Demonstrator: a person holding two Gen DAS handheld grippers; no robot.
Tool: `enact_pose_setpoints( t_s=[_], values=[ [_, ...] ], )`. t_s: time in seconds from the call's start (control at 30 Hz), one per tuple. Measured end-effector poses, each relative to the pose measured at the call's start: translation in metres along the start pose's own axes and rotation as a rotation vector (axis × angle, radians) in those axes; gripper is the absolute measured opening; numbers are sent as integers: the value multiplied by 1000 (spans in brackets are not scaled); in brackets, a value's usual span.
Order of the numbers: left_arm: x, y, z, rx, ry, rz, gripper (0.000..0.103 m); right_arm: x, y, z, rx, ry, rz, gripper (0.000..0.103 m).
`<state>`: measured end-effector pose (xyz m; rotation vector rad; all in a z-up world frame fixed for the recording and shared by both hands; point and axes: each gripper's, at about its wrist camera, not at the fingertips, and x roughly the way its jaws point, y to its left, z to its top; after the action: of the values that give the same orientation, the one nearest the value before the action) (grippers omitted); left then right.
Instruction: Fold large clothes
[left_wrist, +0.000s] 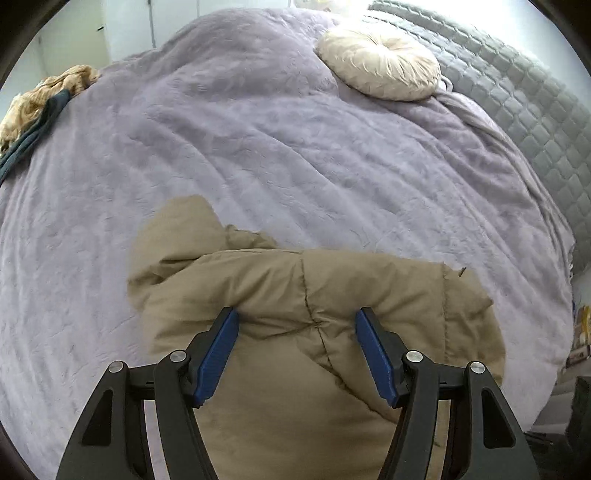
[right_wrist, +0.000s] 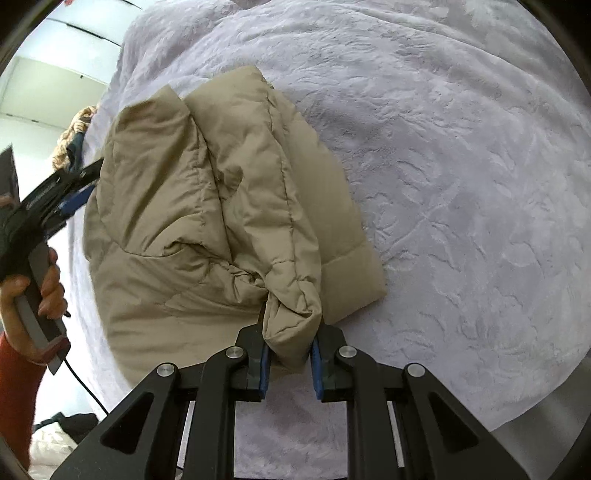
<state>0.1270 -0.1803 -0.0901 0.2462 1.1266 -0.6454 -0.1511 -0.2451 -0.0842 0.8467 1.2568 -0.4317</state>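
A tan padded jacket (left_wrist: 295, 332) lies bunched on a lilac bedspread (left_wrist: 258, 147). In the left wrist view my left gripper (left_wrist: 295, 317) hovers over it with its blue pads wide apart and nothing pressed between them. In the right wrist view the jacket (right_wrist: 207, 206) is partly folded, and my right gripper (right_wrist: 290, 347) is shut on a rolled fold of its fabric near the lower edge. The left gripper (right_wrist: 77, 188), held by a hand (right_wrist: 33, 291), shows at the left edge beside the jacket.
A round cream cushion (left_wrist: 380, 62) rests at the far side of the bed, by a grey quilted headboard (left_wrist: 517, 110). A heap of tan and dark clothes (left_wrist: 37, 103) lies at the bed's far left edge. A cable (right_wrist: 85, 387) hangs under the hand.
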Motion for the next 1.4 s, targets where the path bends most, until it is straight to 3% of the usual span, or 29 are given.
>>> enact_pose_setpoints(
  t_s=[0.23, 0.4, 0.57, 0.77, 0.9, 1.13, 1.4],
  values=[
    [47, -61, 10, 85, 33, -43, 67, 23, -29, 11, 48, 26, -58, 19],
    [55, -74, 7, 109, 47, -39, 67, 37, -40, 14, 75, 47, -50, 19],
    [54, -66, 6, 107, 55, -31, 67, 3, -45, 13, 118, 13, -10, 20],
    [50, -62, 7, 86, 56, -24, 67, -52, -38, 15, 84, -116, -21, 20],
    [38, -57, 7, 60, 63, -13, 67, -68, -24, 25, 32, -157, 11, 22],
    [0, -42, 1, 37, 59, 7, 67, -43, -2, 32, -24, -88, 44, 23],
    [-41, -6, -31, -32, 64, 36, 67, -3, -2, 34, -59, 36, -11, 23]
  ],
)
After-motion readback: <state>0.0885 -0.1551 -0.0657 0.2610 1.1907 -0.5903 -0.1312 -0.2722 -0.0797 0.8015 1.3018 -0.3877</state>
